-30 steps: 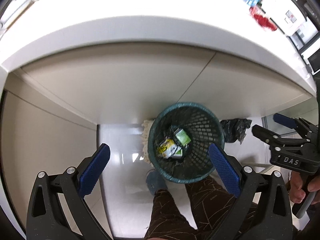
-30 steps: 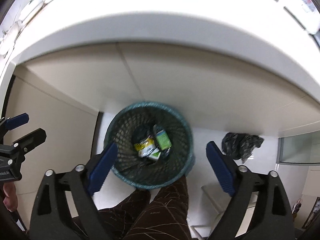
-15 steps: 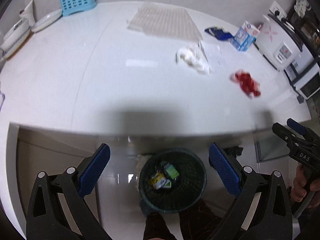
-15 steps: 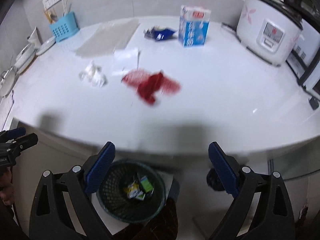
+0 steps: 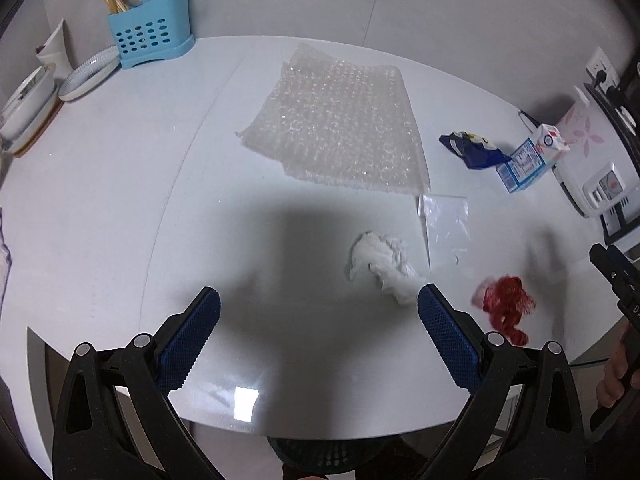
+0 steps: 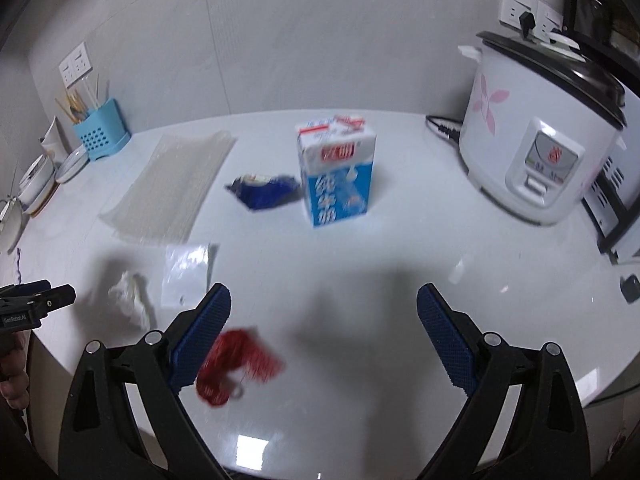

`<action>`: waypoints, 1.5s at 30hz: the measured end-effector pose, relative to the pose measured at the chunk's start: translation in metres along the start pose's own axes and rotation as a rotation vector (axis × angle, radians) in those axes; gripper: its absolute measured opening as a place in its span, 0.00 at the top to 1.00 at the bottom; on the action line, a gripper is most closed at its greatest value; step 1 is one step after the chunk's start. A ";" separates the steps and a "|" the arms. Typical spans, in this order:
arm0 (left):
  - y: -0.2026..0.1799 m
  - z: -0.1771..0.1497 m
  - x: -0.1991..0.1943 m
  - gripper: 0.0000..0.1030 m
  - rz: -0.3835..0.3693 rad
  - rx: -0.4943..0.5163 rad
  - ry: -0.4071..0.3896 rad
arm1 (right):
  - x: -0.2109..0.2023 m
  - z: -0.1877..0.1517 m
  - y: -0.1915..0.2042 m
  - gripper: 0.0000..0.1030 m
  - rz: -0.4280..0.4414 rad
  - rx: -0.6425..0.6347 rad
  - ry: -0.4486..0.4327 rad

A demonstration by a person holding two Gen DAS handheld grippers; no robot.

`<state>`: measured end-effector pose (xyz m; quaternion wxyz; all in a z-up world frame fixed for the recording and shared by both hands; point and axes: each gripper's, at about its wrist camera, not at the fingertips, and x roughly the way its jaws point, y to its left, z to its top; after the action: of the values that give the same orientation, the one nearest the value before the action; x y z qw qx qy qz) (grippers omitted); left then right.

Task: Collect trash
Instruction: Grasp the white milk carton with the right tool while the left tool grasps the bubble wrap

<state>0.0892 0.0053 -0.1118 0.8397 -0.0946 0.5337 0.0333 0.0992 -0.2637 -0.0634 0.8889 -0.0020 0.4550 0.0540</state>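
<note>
Blue ribbed pads line the fingers of both grippers, and on each tool the 2 fingers stand wide apart with nothing between them. The left gripper [image 5: 319, 320] hangs over the near part of the white counter [image 5: 120, 220]; the right gripper [image 6: 324, 316] does the same farther right.

Just beyond the left gripper's right pad lies a crumpled white tissue [image 5: 382, 266], and right of that pad sits a scrap of red netting [image 5: 505, 307], close to the counter's near edge. In the right wrist view the red netting [image 6: 236, 364] lies beside the left pad, partly behind it, blurred.

Past the tissue is a small clear plastic bag [image 5: 445, 224], lying flat. Farther back spreads a sheet of bubble wrap [image 5: 340, 124]. To its right lies a crushed dark blue wrapper [image 6: 262, 190], and just right of that a blue and white milk carton [image 6: 338, 174] stands upright.

At the far right is a white rice cooker [image 6: 536, 144] with a dark lid. At the far left stands a light blue utensil holder [image 5: 150, 42], with dishes [image 5: 86, 76] beside it.

Below the counter's near edge, the dark mesh rim of a bin [image 5: 320, 454] shows between the left gripper's arms.
</note>
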 end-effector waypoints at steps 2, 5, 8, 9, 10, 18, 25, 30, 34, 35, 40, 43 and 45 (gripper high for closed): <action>-0.002 0.013 0.006 0.06 -0.001 -0.012 0.003 | 0.007 0.012 -0.004 0.12 0.001 -0.010 -0.017; -0.003 0.033 0.017 0.06 0.004 -0.030 0.011 | 0.018 0.027 -0.009 0.12 0.000 -0.024 -0.030; -0.003 0.049 0.030 0.06 -0.001 -0.058 0.030 | 0.029 0.041 -0.014 0.12 0.001 -0.022 -0.039; -0.003 0.054 0.034 0.06 0.003 -0.062 0.036 | 0.032 0.045 -0.016 0.12 0.007 -0.018 -0.042; -0.003 0.060 0.039 0.06 0.012 -0.064 0.042 | 0.035 0.048 -0.017 0.12 0.008 -0.016 -0.043; -0.002 0.090 0.067 0.07 0.054 -0.068 0.075 | 0.063 0.069 -0.016 0.12 0.015 -0.055 -0.062; -0.003 0.107 0.098 0.08 0.071 -0.060 0.131 | 0.086 0.075 -0.013 0.12 0.018 -0.082 -0.042; -0.002 0.114 0.121 0.10 0.086 -0.070 0.173 | 0.096 0.079 -0.009 0.12 0.031 -0.094 -0.033; -0.004 0.119 0.130 0.13 0.116 -0.058 0.185 | 0.102 0.083 -0.004 0.16 0.043 -0.104 -0.030; -0.006 0.121 0.131 0.16 0.115 -0.055 0.186 | 0.103 0.084 -0.003 0.19 0.044 -0.107 -0.027; -0.018 0.127 0.128 0.41 0.111 -0.029 0.214 | 0.108 0.085 0.000 0.28 0.049 -0.111 -0.018; -0.023 0.129 0.127 0.68 0.098 -0.027 0.231 | 0.109 0.085 0.003 0.38 0.053 -0.122 -0.013; -0.026 0.130 0.127 0.83 0.079 -0.020 0.240 | 0.109 0.085 0.005 0.38 0.058 -0.129 -0.011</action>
<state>0.2629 -0.0002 -0.1695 0.7670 -0.0852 0.6331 0.0600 0.2309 -0.2444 -0.1020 0.8874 -0.0458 0.4456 0.1089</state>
